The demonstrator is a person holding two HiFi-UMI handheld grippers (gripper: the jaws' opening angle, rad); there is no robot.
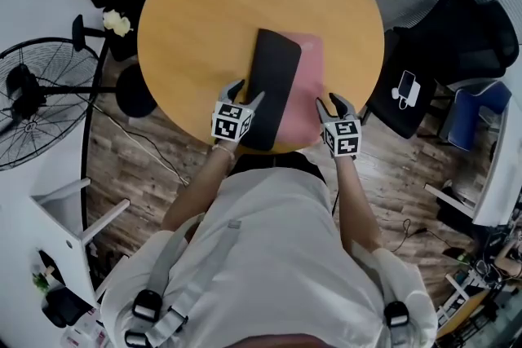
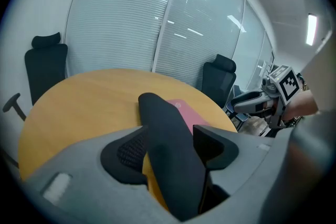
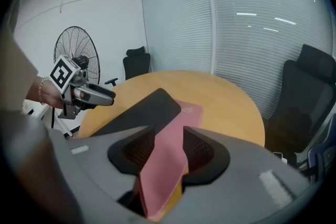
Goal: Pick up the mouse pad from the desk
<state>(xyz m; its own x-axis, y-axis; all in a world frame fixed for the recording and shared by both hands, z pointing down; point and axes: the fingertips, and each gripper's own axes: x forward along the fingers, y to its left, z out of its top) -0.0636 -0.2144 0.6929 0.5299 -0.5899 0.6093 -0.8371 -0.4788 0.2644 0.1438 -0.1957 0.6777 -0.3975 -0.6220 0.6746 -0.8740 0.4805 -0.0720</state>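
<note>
The mouse pad lies on the round wooden desk [image 1: 212, 4], near its front edge. Its pink face [image 1: 307, 81] shows on the right; its left half is folded over, black underside [image 1: 273, 73] up. My left gripper [image 1: 246, 94] is at the pad's near left corner, and the black fold [image 2: 165, 128] runs between its parted jaws [image 2: 168, 145]. At the near right edge, my right gripper [image 1: 330, 103] has the pink sheet [image 3: 167, 165] slanting through its parted jaws [image 3: 168, 150]. Neither pair of pads visibly presses on the pad. Each gripper view also shows the other gripper [image 2: 252, 102] [image 3: 100, 96].
A standing fan [image 1: 37, 98] is at the left on the wooden floor. Black office chairs [image 1: 457, 37] stand to the right and behind the desk. A white shelf [image 1: 61, 216] sits at lower left. Glass walls with blinds close the far side.
</note>
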